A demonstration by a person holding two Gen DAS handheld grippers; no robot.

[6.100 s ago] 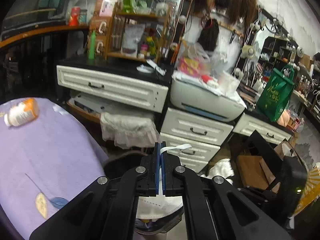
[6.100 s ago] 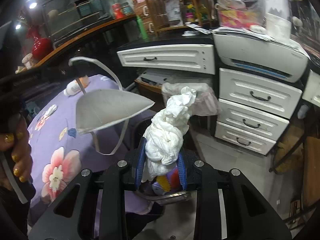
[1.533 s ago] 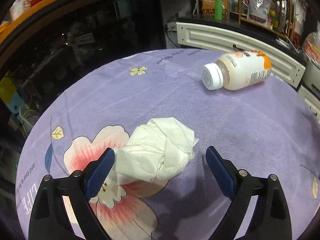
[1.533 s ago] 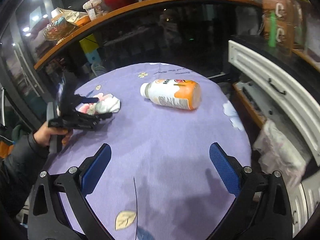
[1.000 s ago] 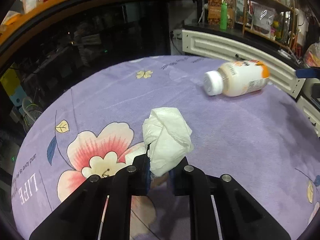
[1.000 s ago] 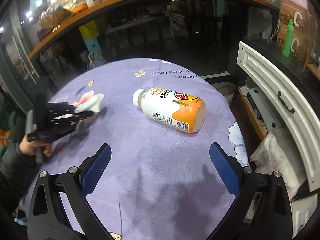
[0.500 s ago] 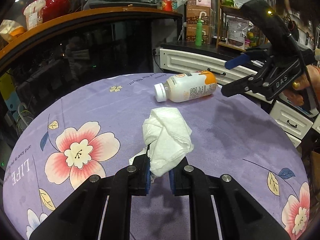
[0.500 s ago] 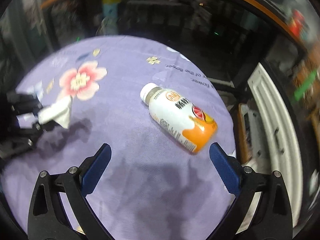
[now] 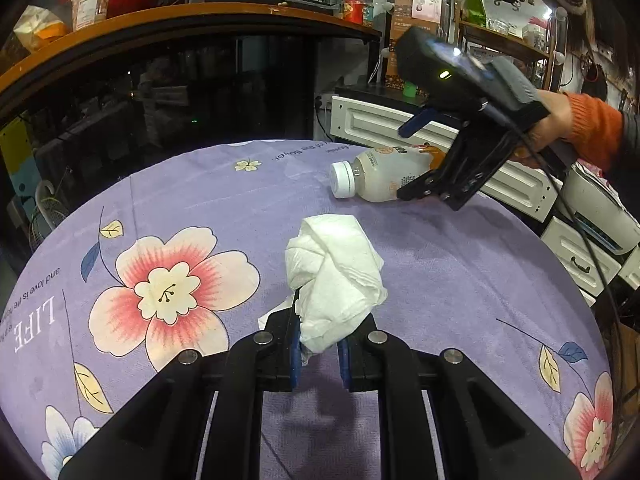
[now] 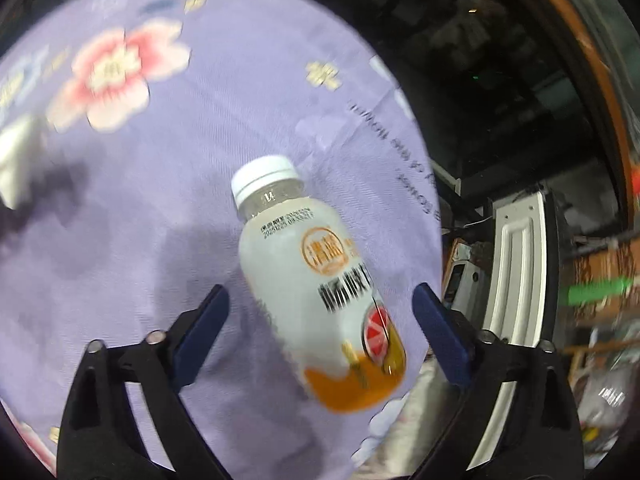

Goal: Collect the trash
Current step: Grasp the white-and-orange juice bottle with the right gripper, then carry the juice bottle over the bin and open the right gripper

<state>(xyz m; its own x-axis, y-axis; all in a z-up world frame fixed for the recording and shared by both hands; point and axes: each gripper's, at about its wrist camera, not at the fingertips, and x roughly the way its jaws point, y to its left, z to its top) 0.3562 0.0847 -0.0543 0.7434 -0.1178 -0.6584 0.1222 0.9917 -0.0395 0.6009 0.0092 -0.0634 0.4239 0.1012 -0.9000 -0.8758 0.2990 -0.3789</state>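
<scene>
While the crumpled white paper tissue (image 9: 334, 276) is pinched between the closed left tongs (image 9: 319, 354) above the near part of the round worktop under a purple floral cloth (image 9: 452, 280), the capped white-and-orange plastic drink bottle (image 10: 320, 292) lies on its side at the far right edge. It is straddled by the right tongs (image 10: 320, 334), whose jaws are closing but not yet pressing on it. One piece is judged secured; the bottle remains to be gripped, and both remain to be binned.
</scene>
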